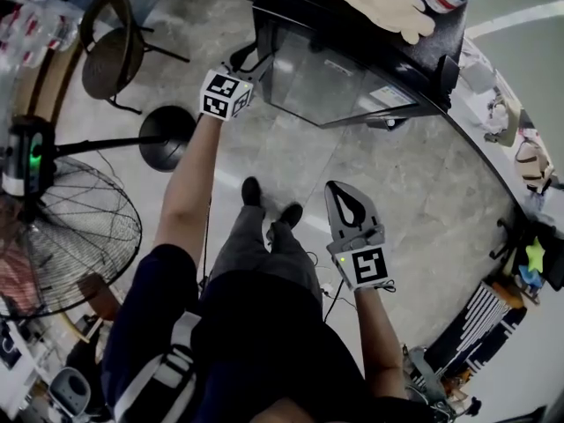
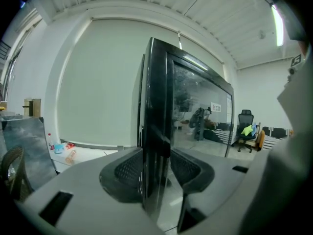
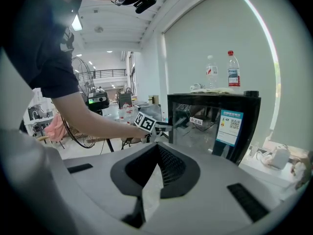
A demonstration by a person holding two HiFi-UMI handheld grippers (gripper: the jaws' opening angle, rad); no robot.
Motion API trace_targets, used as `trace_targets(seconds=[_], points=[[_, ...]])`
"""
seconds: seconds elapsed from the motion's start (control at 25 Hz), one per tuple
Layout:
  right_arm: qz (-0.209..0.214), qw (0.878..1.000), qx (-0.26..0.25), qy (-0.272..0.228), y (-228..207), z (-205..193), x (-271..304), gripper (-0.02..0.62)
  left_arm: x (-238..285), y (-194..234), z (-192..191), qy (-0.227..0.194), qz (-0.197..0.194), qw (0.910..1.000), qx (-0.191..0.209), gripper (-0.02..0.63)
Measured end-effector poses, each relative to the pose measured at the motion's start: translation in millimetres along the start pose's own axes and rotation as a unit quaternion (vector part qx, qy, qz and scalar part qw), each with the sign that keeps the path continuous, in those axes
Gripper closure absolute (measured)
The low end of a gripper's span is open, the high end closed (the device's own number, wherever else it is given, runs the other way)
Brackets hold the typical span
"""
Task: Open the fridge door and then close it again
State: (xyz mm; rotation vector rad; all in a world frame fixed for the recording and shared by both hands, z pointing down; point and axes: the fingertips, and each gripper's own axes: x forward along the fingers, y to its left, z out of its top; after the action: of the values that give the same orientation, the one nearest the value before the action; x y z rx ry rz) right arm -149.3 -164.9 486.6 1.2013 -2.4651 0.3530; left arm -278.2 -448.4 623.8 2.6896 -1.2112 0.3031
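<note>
Left gripper (image 1: 250, 63) on the fridge door (image 1: 339, 82).
Upper centre, it clamps the glass door's free edge, the best leverage for swinging it; the right gripper (image 1: 343, 192) (jaws together, empty) hangs lower right, clear of the door's path.

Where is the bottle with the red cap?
In the right gripper view, the red-capped bottle stands on top of the black fridge, at the upper right, just right of a clear bottle.
</note>
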Motion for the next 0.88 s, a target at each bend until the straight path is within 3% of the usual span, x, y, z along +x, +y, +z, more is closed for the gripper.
trace_targets(seconds=[0.4, 0.88], points=[[-0.002, 1.000, 0.005, -0.004, 1.1, -4.4, -8.7, 0.578, -38.6, -18.1, -10.8, -0.004, 0.022, 0.9998, 0.004, 0.429], [0.004, 1.000, -0.002, -0.012, 17.7, -6.6, -37.6, 0.578, -105.7, -61.5, -31.0, 0.015, 0.086, 0.9962, 0.003, 0.457]])
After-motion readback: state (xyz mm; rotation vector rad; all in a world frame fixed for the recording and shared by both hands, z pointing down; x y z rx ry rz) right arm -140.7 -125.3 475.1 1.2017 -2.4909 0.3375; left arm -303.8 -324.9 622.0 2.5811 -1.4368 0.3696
